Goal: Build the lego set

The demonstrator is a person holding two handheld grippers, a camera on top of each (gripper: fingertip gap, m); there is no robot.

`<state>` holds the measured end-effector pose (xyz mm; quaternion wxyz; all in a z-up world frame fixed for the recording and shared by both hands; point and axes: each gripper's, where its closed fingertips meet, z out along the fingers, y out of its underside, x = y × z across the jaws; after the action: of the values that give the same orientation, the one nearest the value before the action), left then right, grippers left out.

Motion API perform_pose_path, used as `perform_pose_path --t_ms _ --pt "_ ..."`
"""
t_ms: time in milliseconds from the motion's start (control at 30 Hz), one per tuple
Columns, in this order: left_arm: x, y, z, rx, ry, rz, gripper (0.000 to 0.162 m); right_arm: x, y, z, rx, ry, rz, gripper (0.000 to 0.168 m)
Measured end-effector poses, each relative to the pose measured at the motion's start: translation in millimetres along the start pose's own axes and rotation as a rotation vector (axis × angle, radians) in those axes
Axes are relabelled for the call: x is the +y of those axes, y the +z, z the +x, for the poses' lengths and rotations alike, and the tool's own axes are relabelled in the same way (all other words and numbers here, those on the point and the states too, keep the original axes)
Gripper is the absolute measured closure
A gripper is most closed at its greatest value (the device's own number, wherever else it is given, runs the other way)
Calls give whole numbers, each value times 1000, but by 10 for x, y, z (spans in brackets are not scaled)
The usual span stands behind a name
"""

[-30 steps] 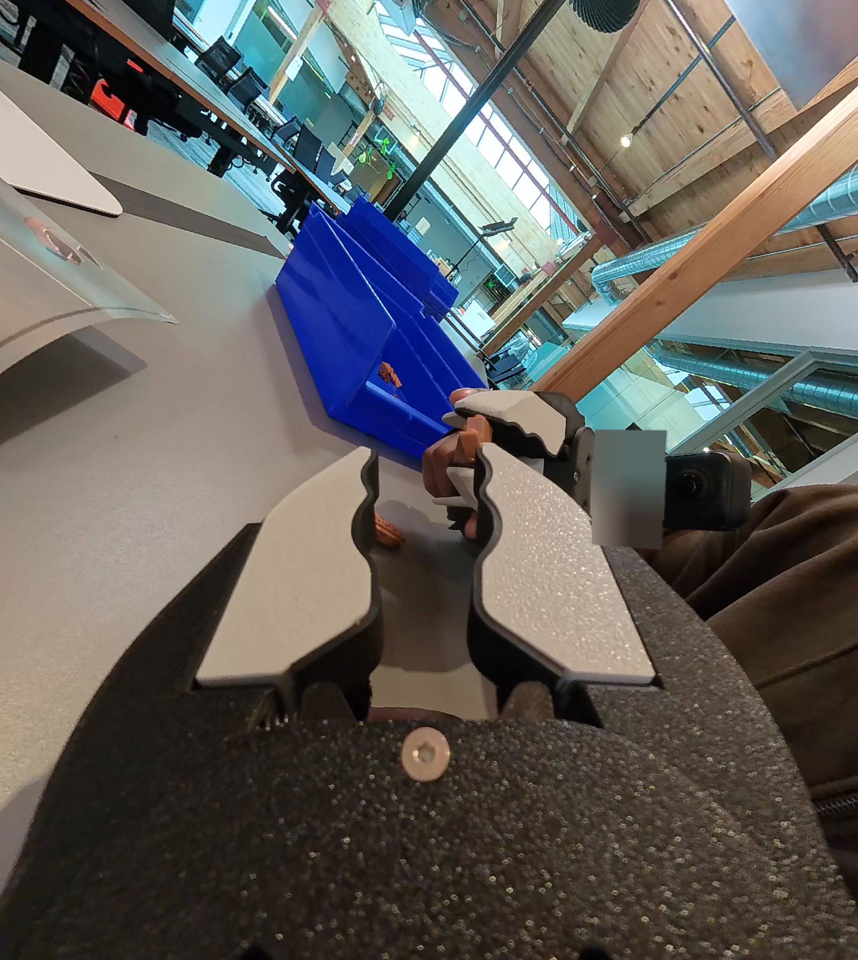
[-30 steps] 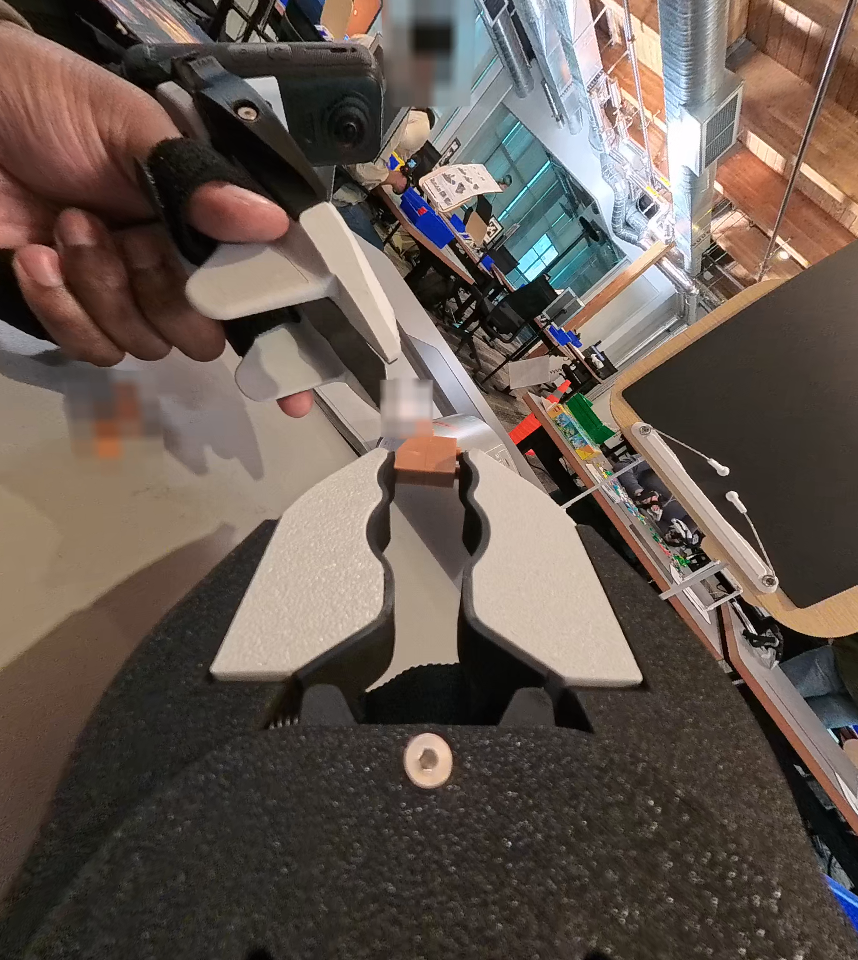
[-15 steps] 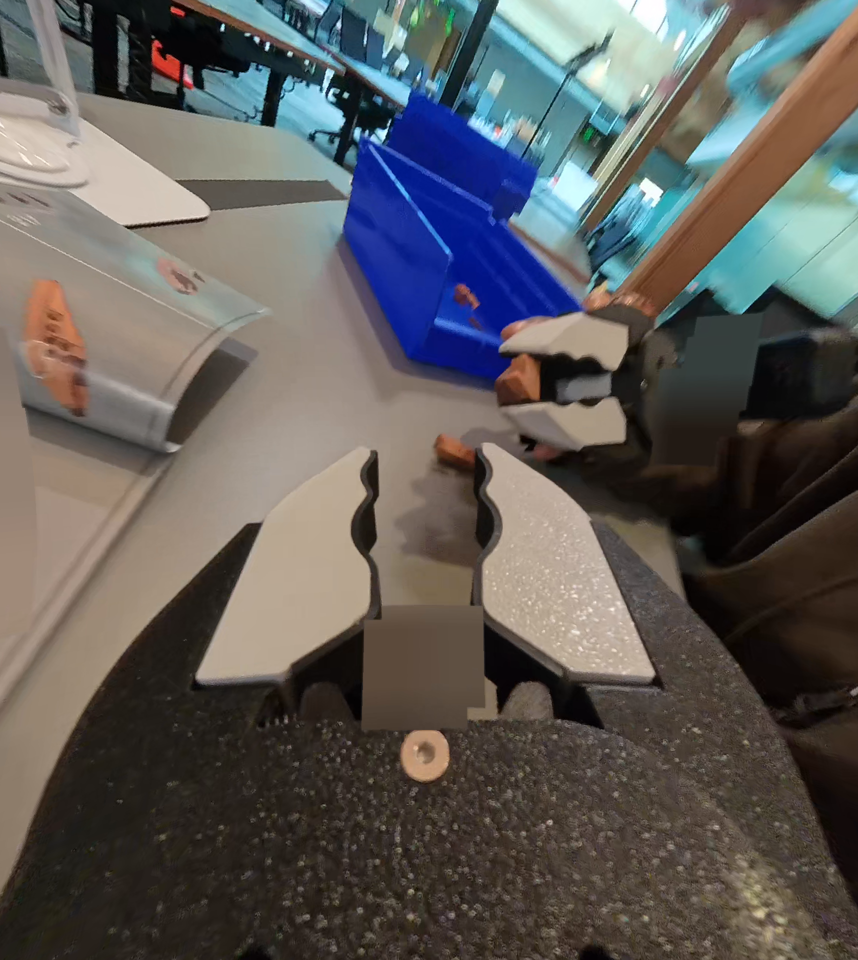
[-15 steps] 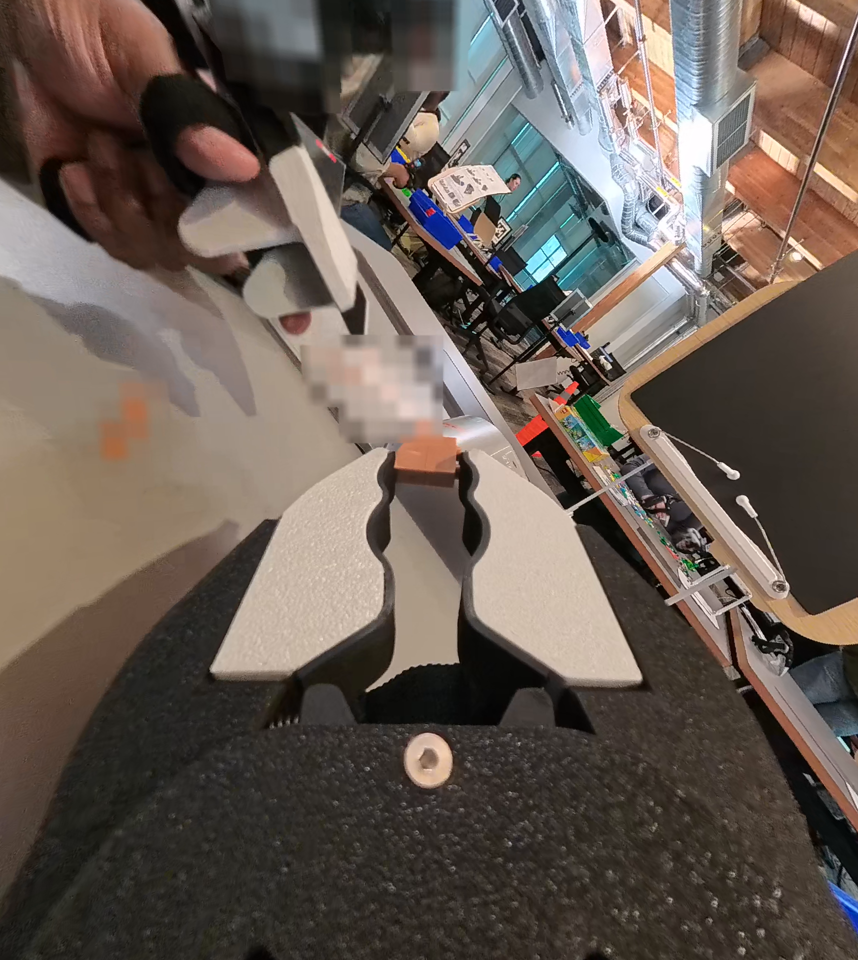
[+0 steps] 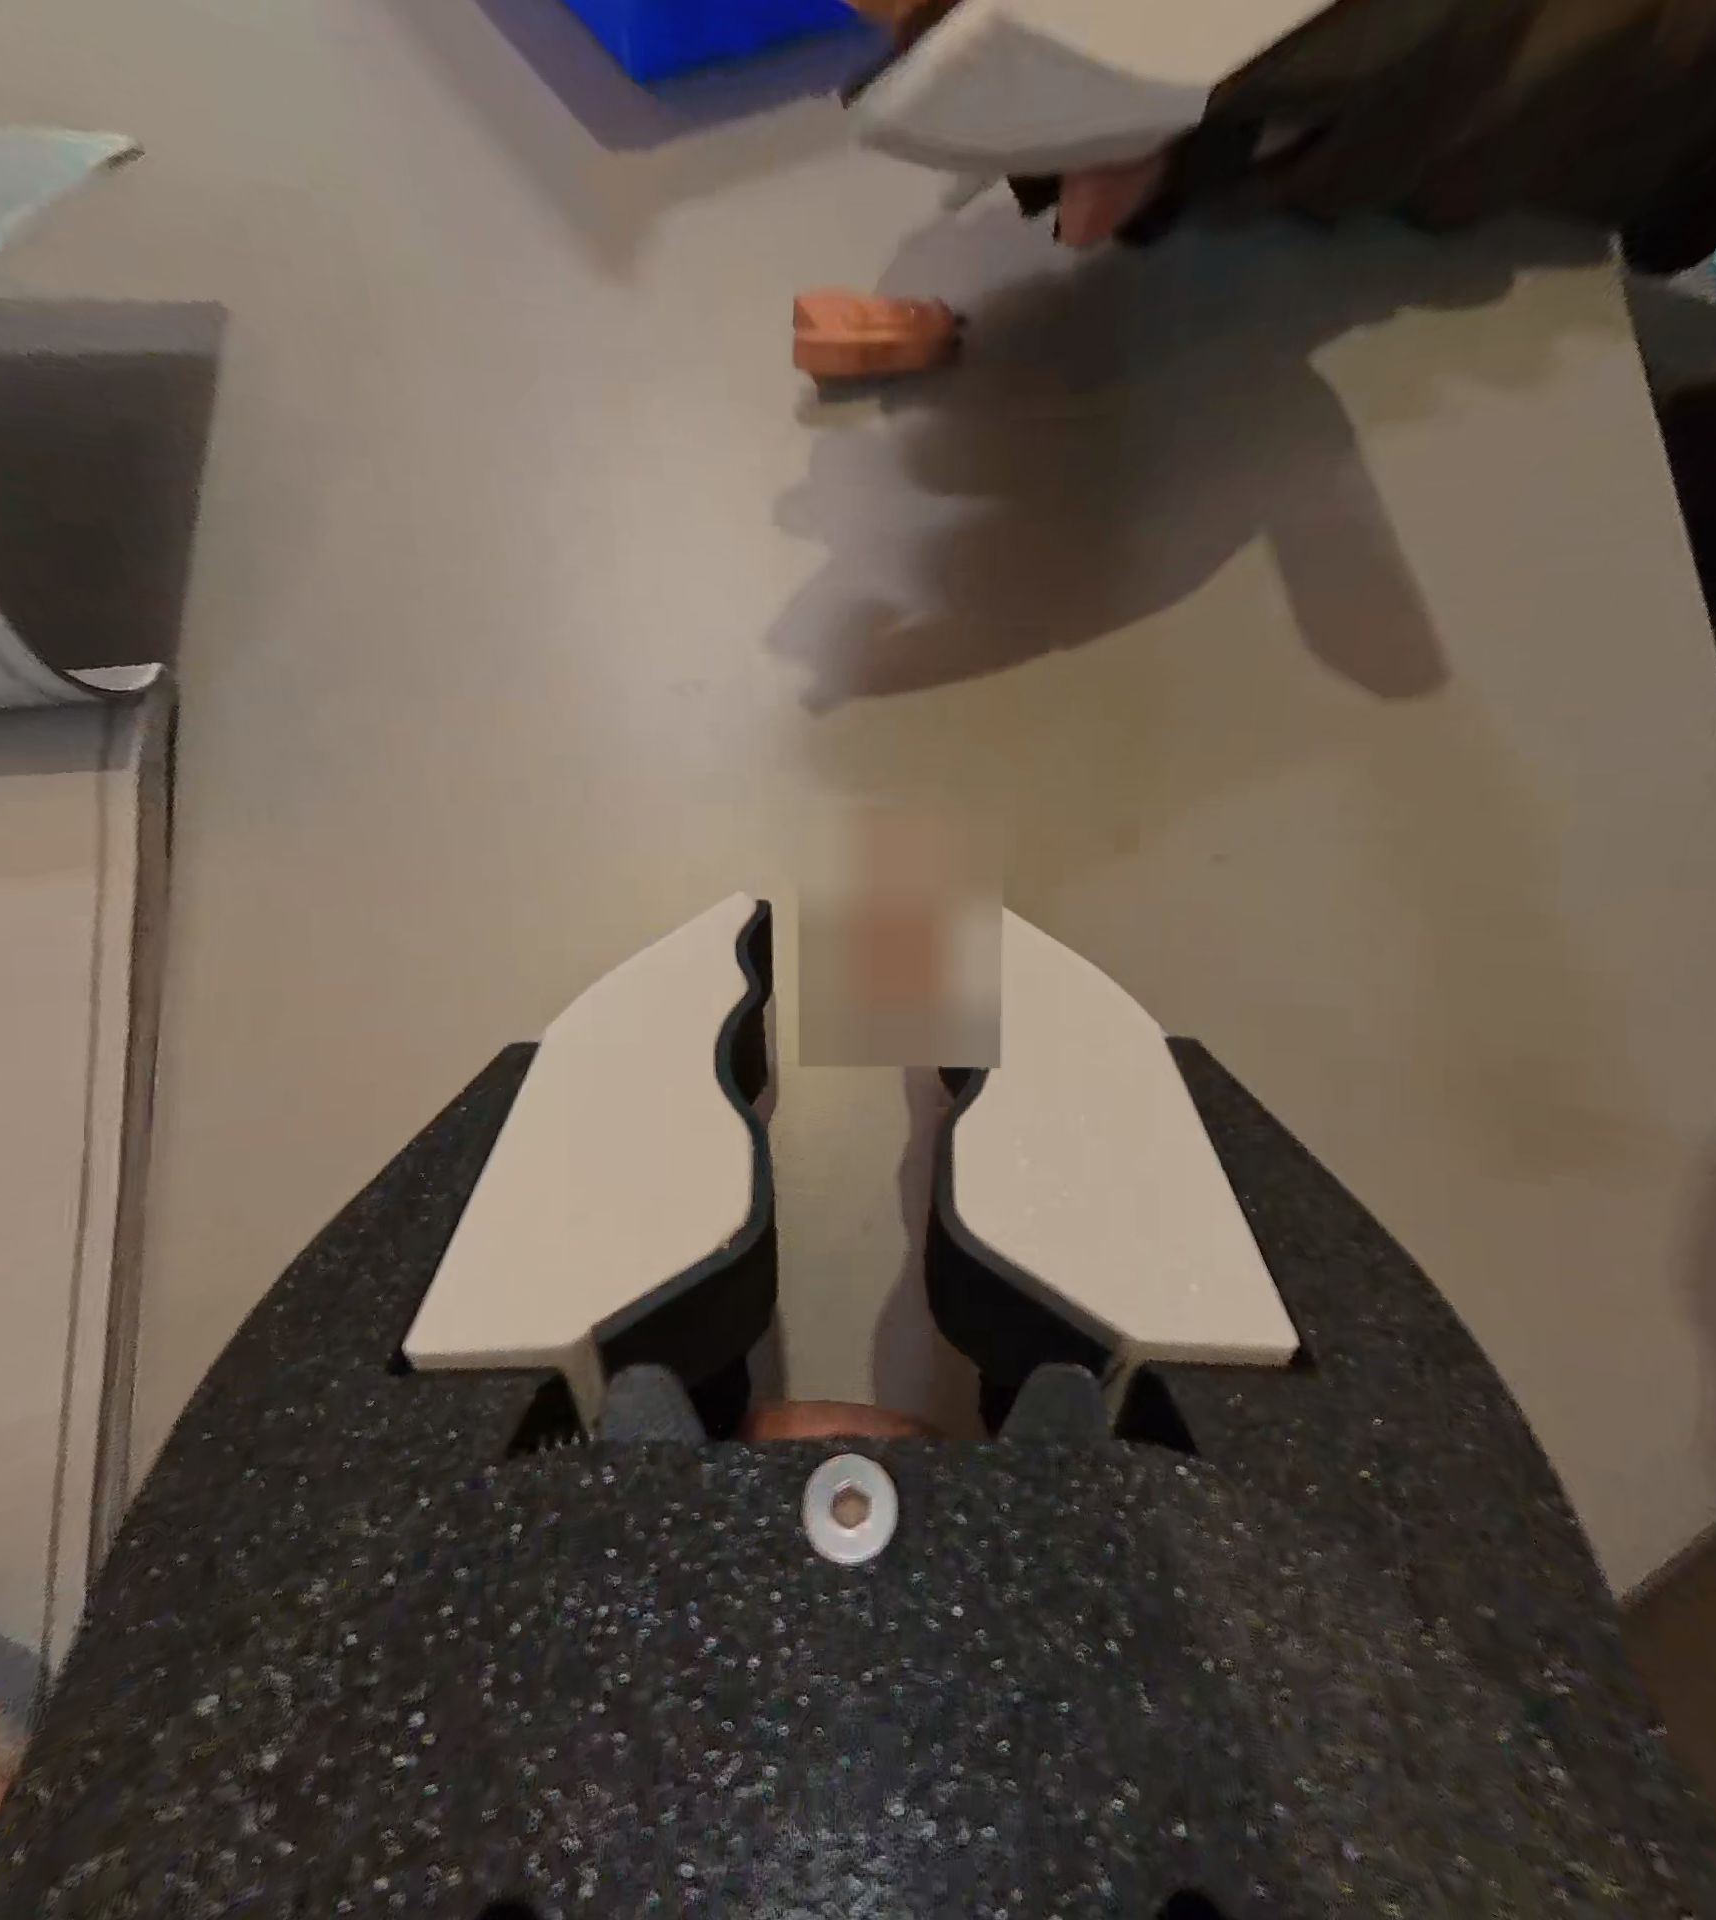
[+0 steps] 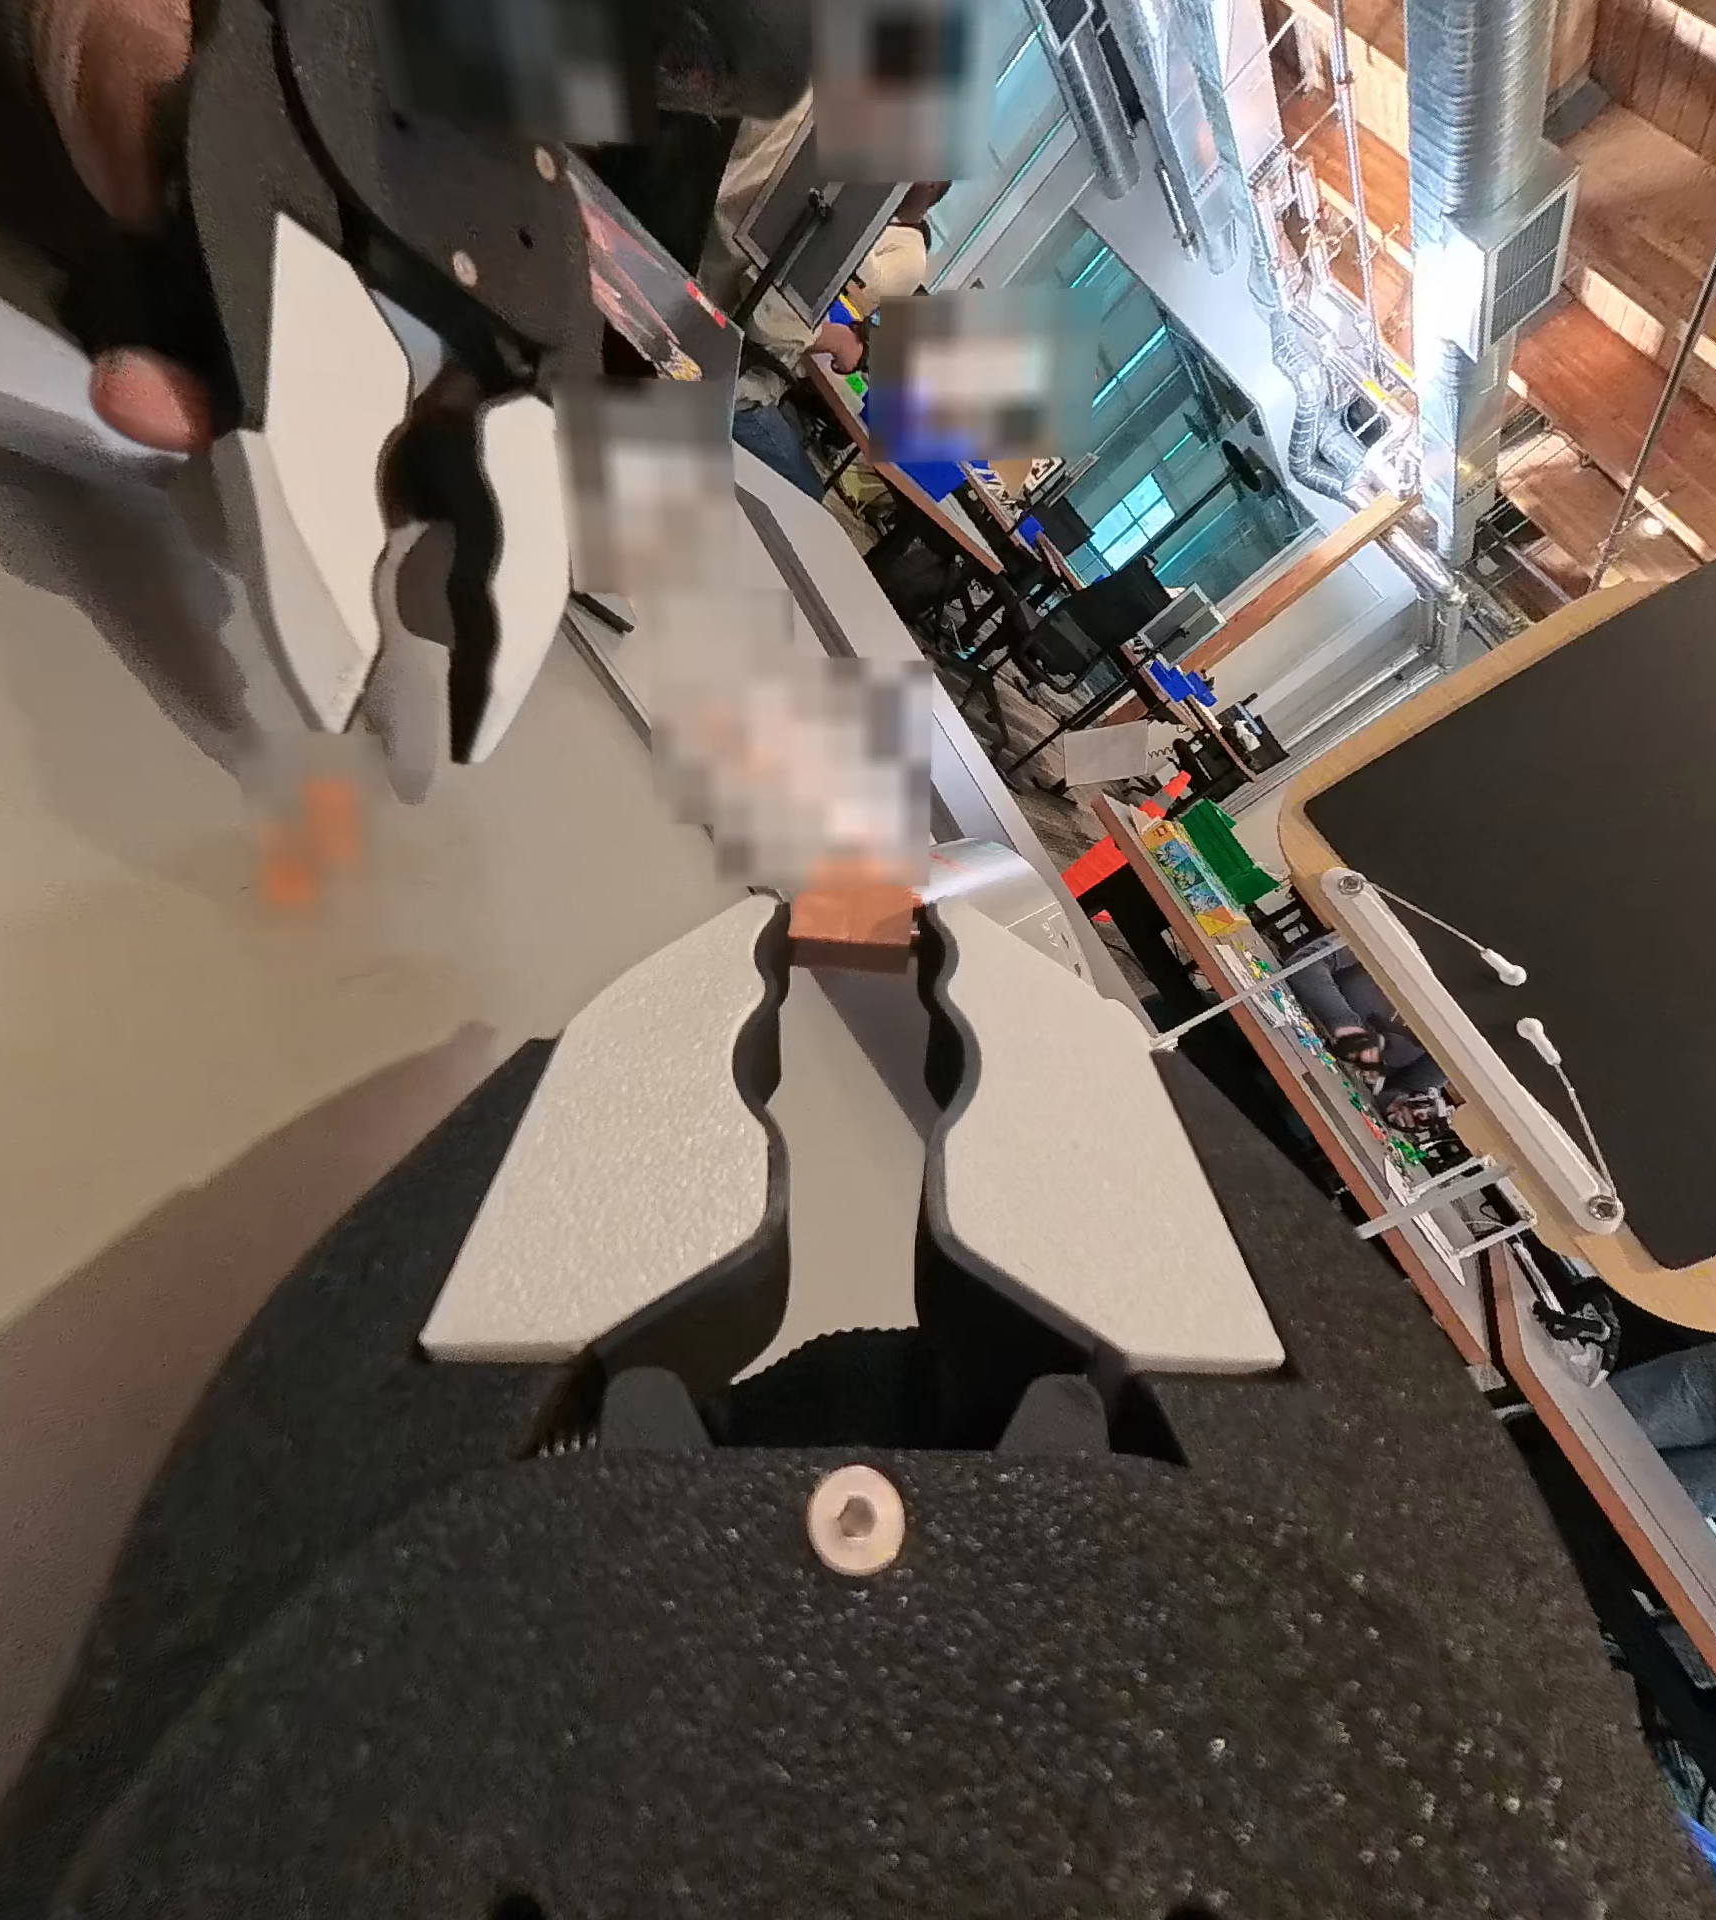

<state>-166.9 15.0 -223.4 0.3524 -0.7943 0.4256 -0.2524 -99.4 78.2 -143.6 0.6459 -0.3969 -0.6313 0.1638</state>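
Gripping a brown brick point(image 6: 849, 920), right tool point(image 6: 852, 925) shows only rightward.

- Setting: open-plan workshop or lab office in a converted industrial hall.
- Ceiling: exposed timber boards point(image 6: 1664, 239) with bare silver ventilation ducts point(image 6: 1456, 208).
- Furnishings: long rows of desks point(image 6: 947, 520) with black office chairs point(image 6: 1093, 623).
- Storage: blue parts bins point(image 6: 1181, 681) on the far desks; one blue bin point(image 5: 719, 42) on the pale grey surface point(image 5: 480, 582).
- Glazing: tall windows point(image 6: 1145, 416) at the far end.
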Motion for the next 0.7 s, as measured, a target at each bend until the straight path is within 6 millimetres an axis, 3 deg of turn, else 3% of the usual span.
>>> perform_pose_path --t_ms 100,233,300,433,700 --pt "-99 44 -57 -28 4 46 130 15 -12 35 2 1 -3 145" --pt "-708 98 -9 65 -160 377 130 22 -21 71 7 23 6 145" --pt "-892 175 44 140 -256 467 130 18 -14 47 9 0 6 145" --pt "-1044 316 102 238 -392 554 129 -32 -13 7 14 -26 23 145" --pt "-1174 282 112 303 -487 658 137 -53 2 -43 24 -51 27 145"
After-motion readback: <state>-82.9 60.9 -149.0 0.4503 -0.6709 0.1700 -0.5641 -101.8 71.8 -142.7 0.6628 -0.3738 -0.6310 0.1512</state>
